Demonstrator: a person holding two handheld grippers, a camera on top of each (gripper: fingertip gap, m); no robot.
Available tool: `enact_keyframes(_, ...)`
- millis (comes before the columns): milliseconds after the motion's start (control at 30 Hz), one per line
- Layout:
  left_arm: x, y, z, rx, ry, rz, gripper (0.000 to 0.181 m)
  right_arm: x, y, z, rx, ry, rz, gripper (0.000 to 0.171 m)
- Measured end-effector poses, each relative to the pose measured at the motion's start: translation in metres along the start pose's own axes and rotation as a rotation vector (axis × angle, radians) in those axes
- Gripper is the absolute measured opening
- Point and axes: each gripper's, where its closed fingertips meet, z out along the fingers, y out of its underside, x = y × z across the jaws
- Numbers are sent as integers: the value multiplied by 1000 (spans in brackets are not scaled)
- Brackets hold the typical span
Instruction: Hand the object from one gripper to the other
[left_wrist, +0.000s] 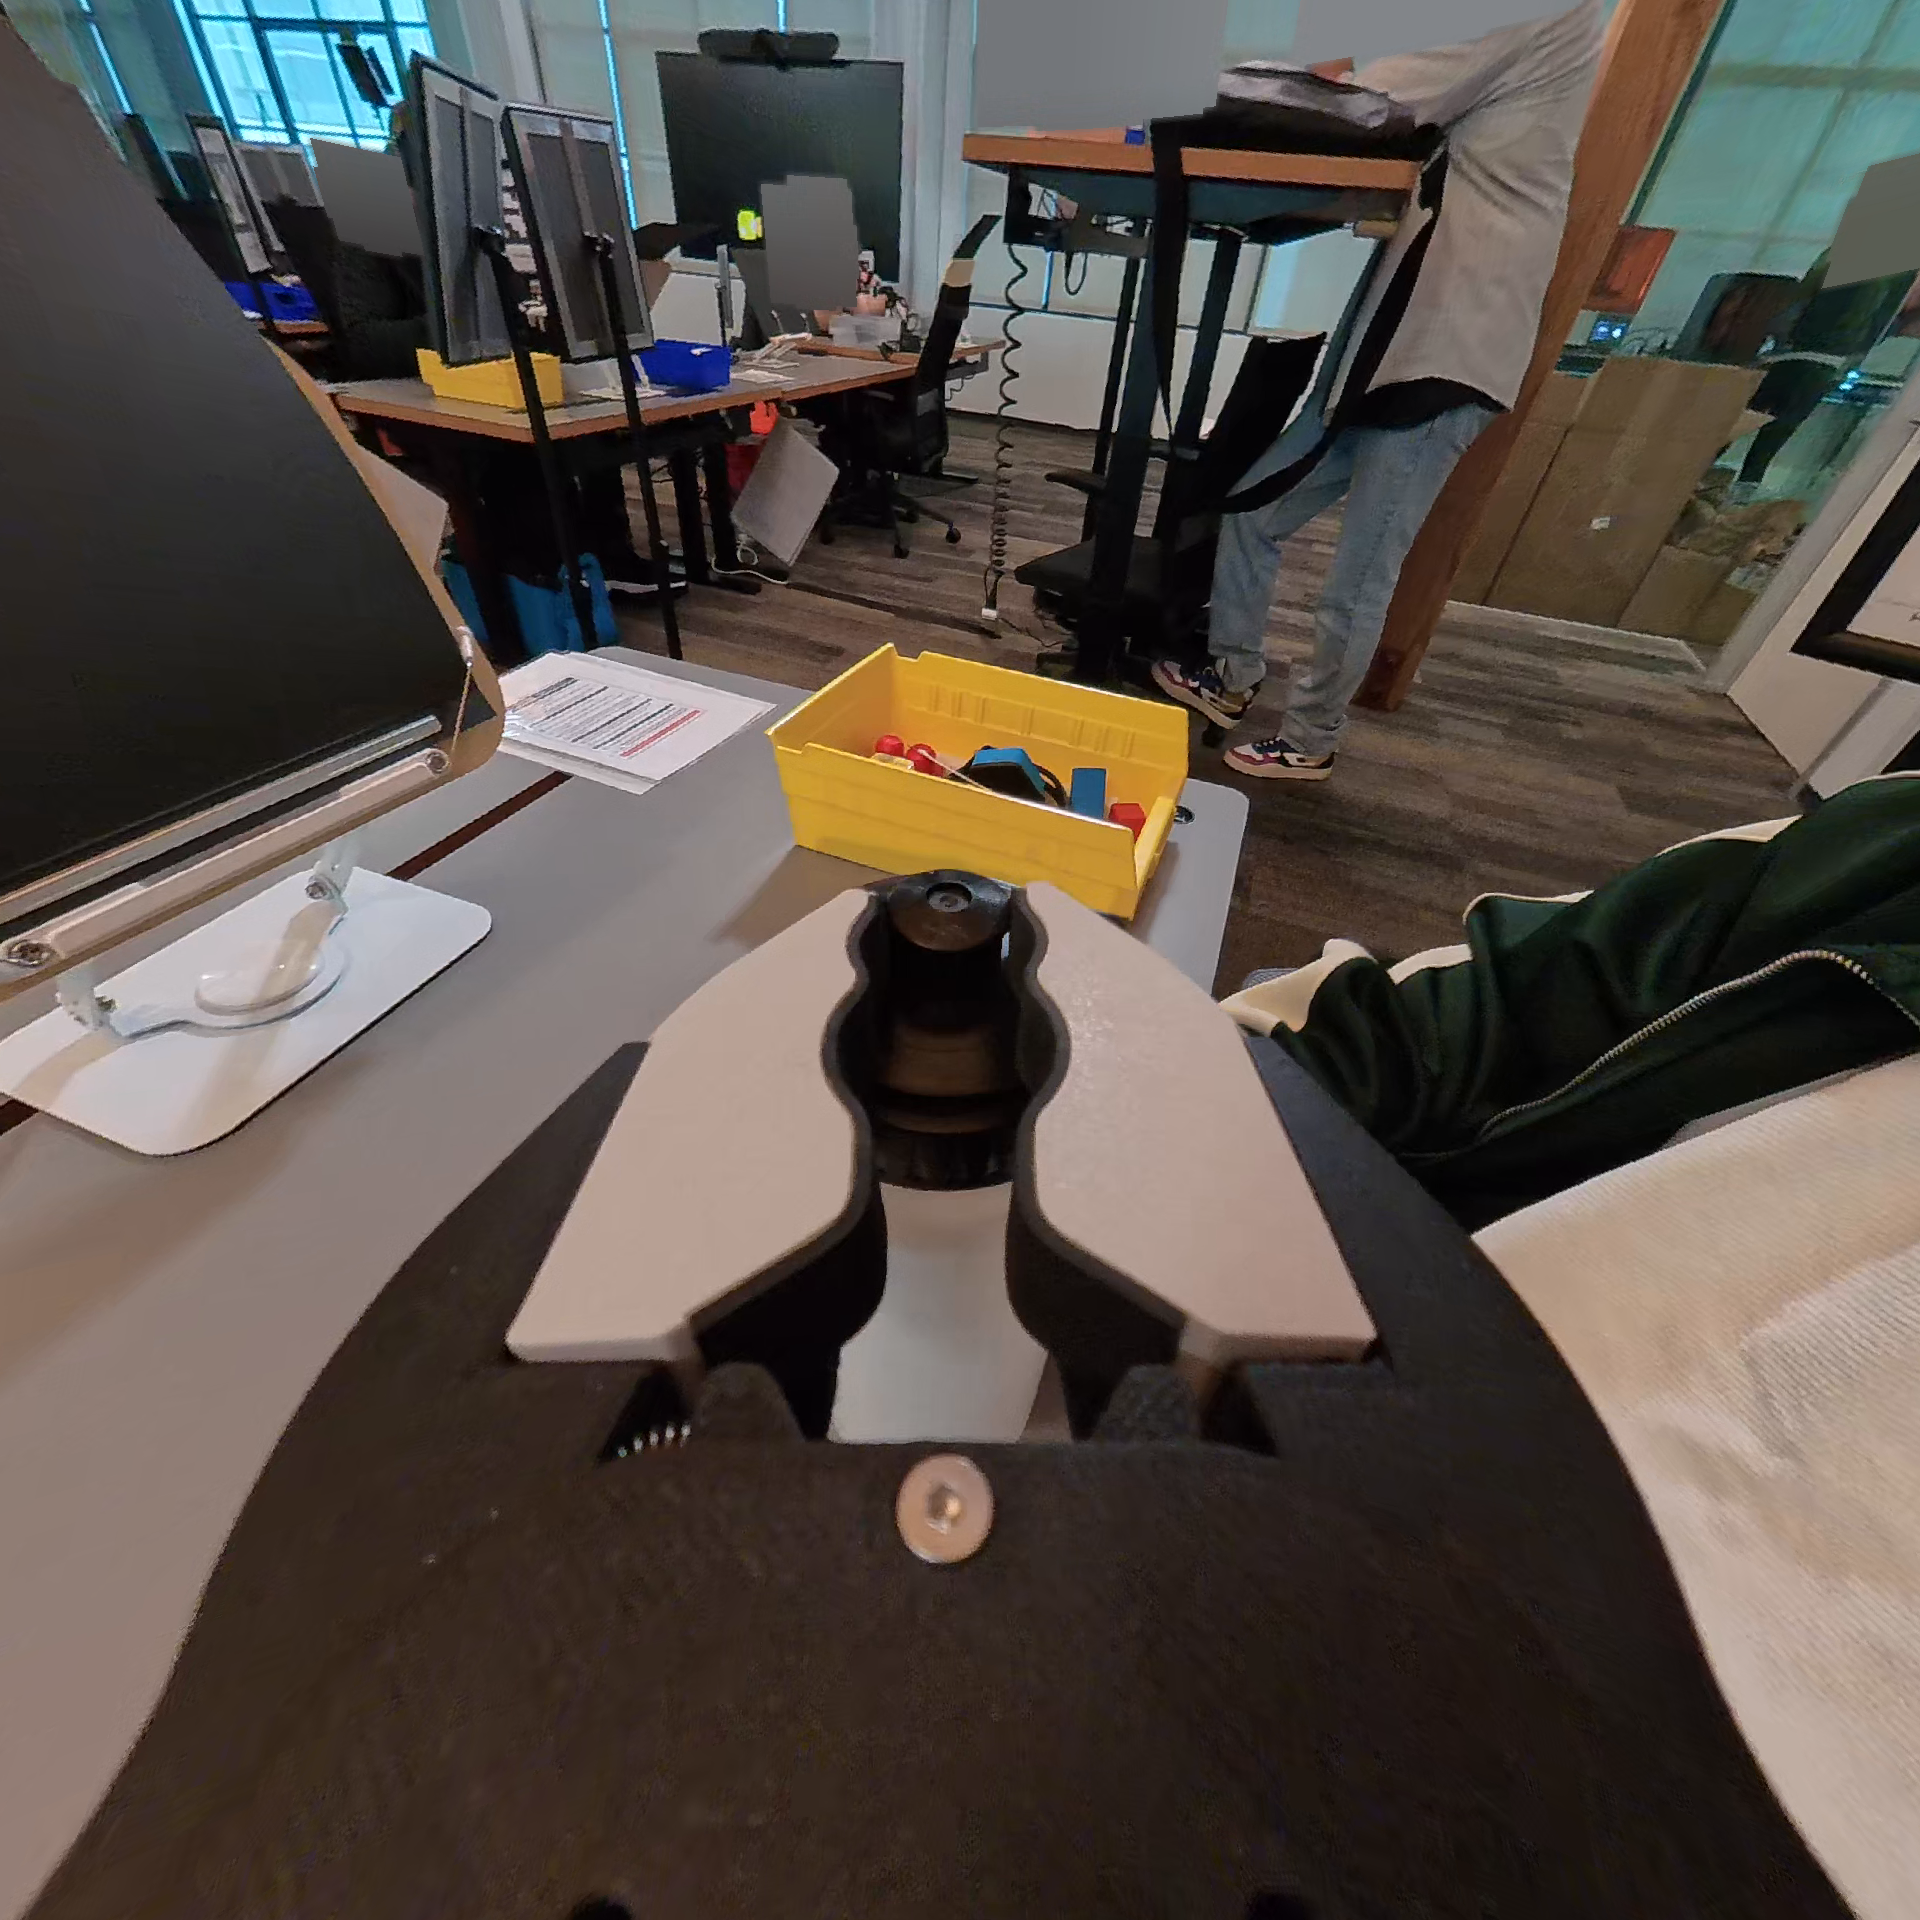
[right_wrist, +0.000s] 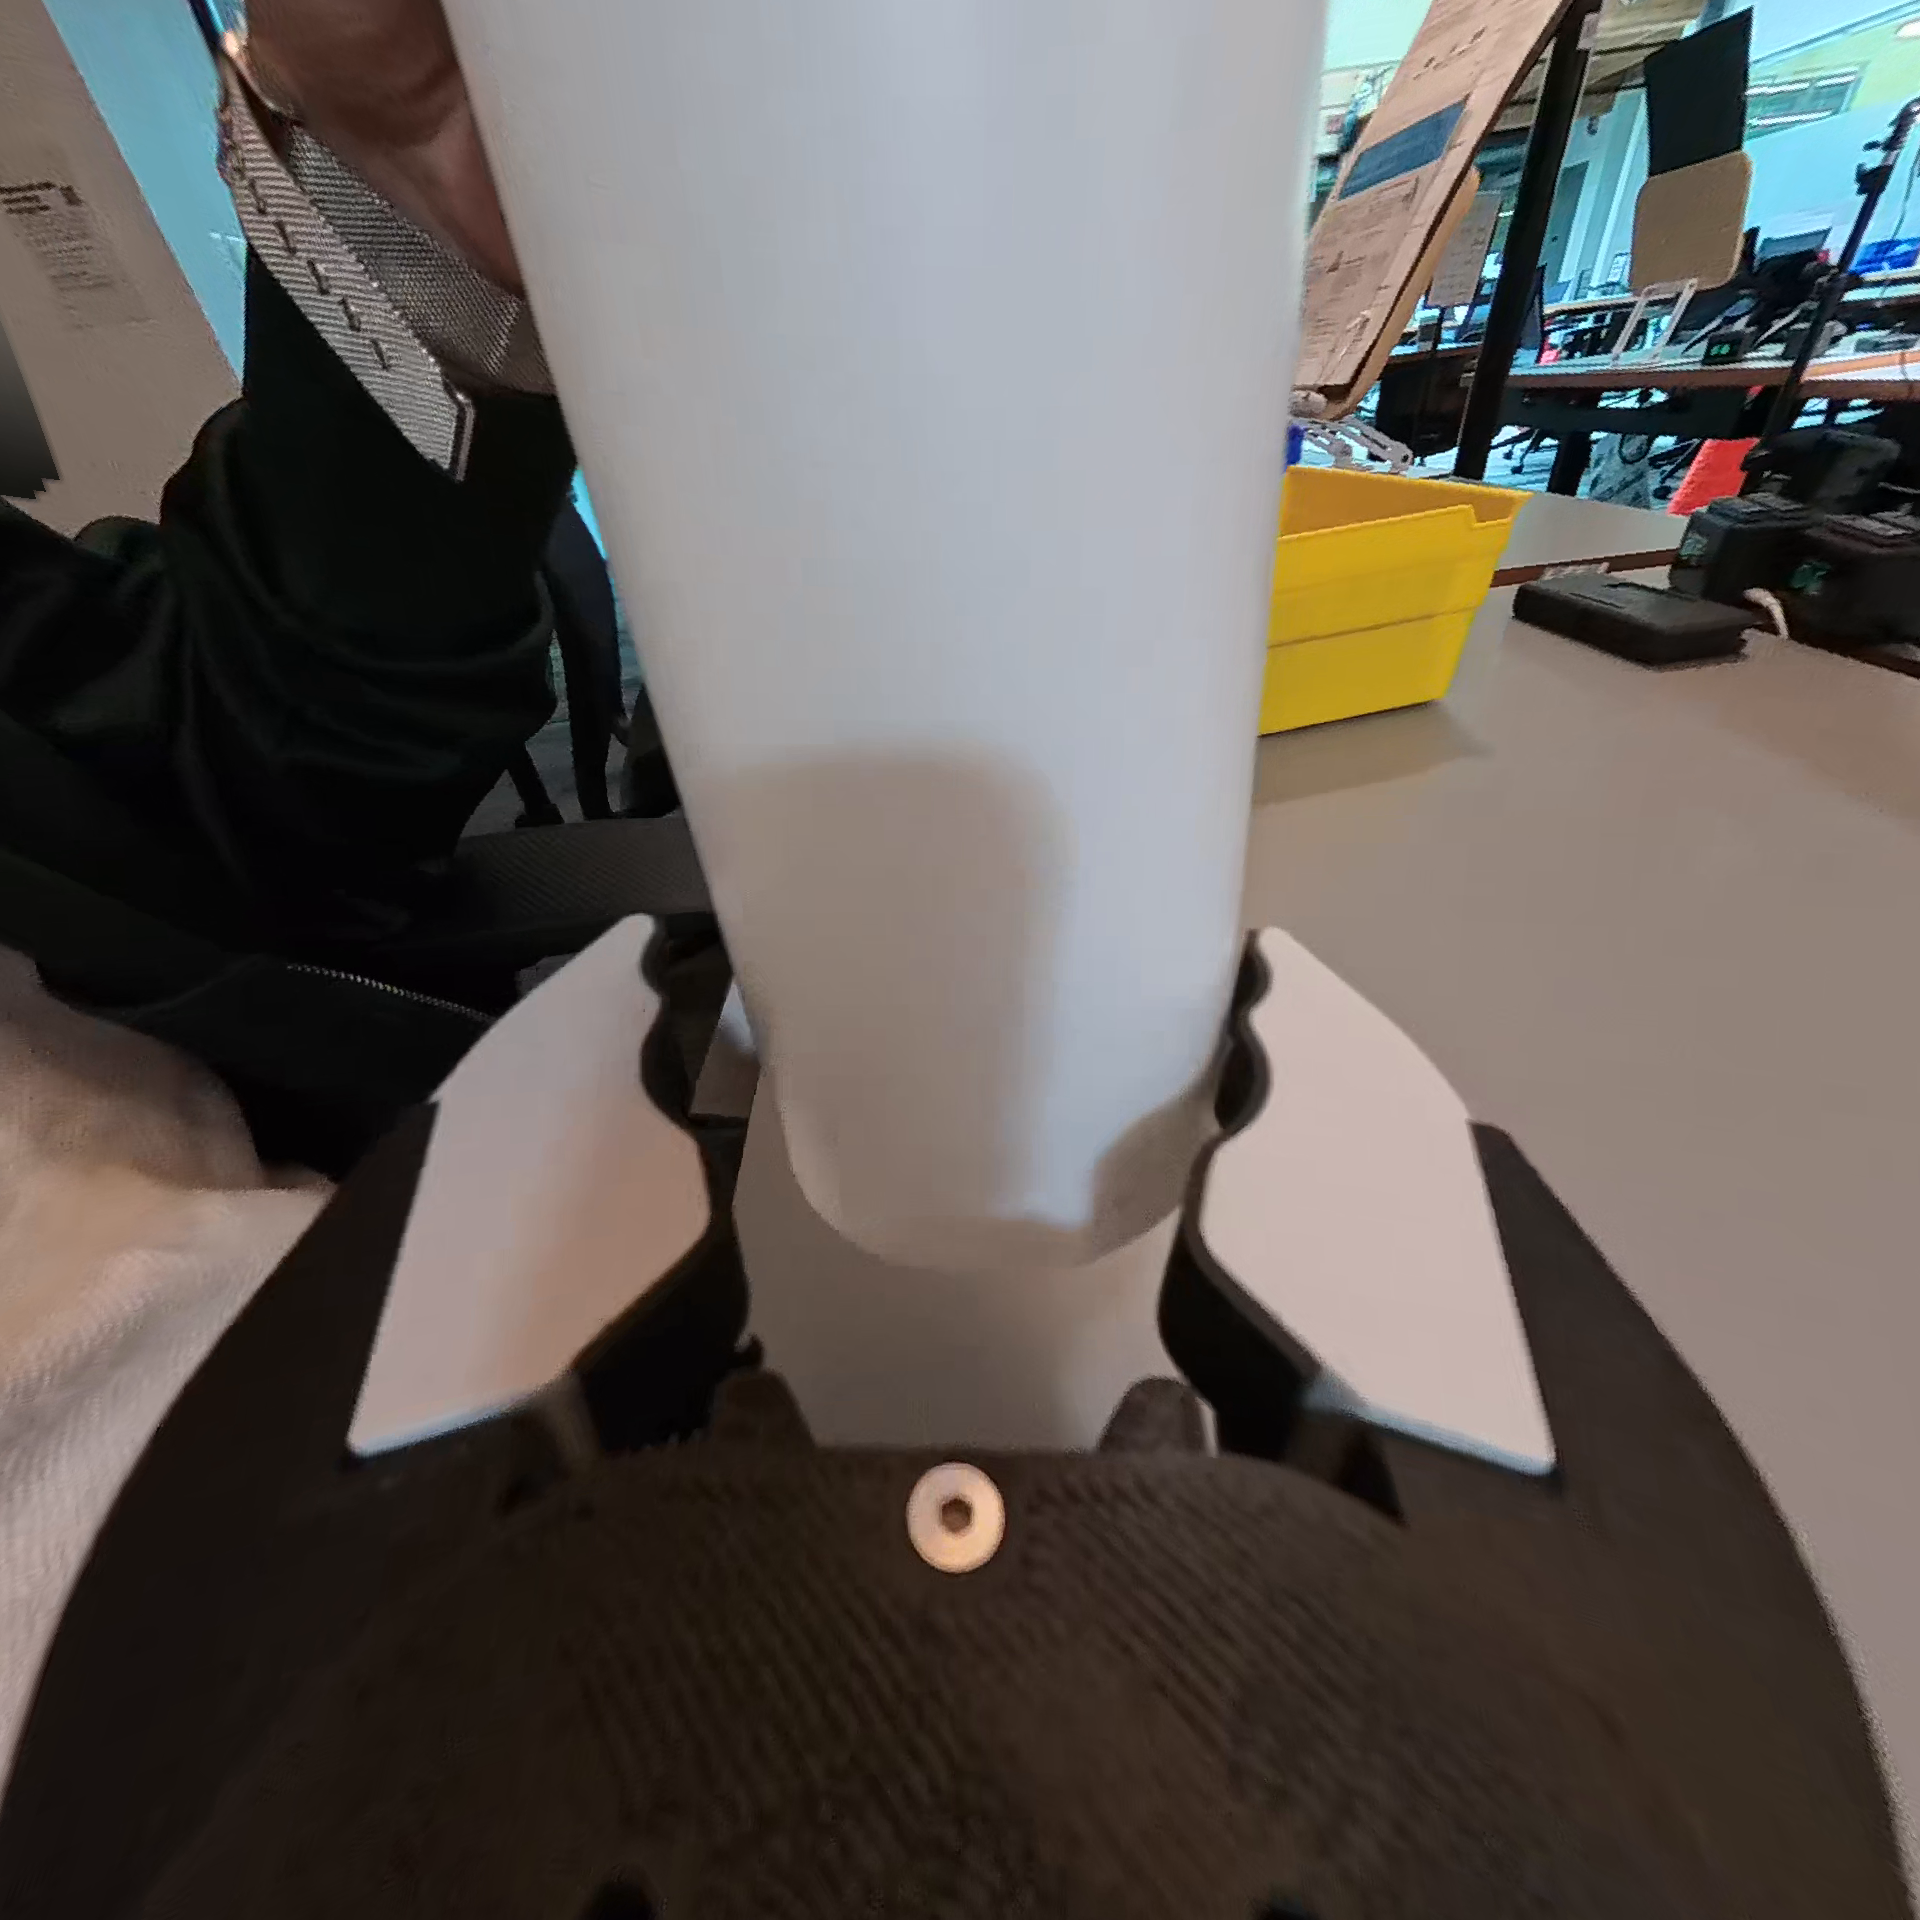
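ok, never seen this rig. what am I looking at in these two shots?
There is no robot. A person holds a two-finger gripper in each hand, and each gripper carries a camera that looks along its own fingers.

The left wrist view shows the left gripper shut on a black capped cylinder. Beyond it, a grey table holds a yellow bin of red and blue pieces and a printed sheet. The person's green sleeve is on the right.

The right wrist view shows the right gripper open around the lower end of a tall white cylinder. One finger touches it and the other stands clear. I cannot tell whether the black and white parts belong to one object.
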Motion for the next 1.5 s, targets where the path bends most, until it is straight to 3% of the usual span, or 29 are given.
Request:
enact_keyframes(67,2,-1,1,6,8,-1,22,-3,0,-1,5,-12,-9,89)
enact_keyframes(433,9,-9,0,60,28,44,22,-9,-8,1,24,-14,-29,88)
enact_keyframes(800,5,-24,0,160,-75,135,99,-16,-27,-3,75,-9,-69,88)
enact_keyframes(1133,5,-2,19,87,-28,121,110,2,-40,-23,111,50,-55,88)
enact_keyframes(1500,2,39,57,68,67,13,103,29,-43,-48,101,140,-55,88)
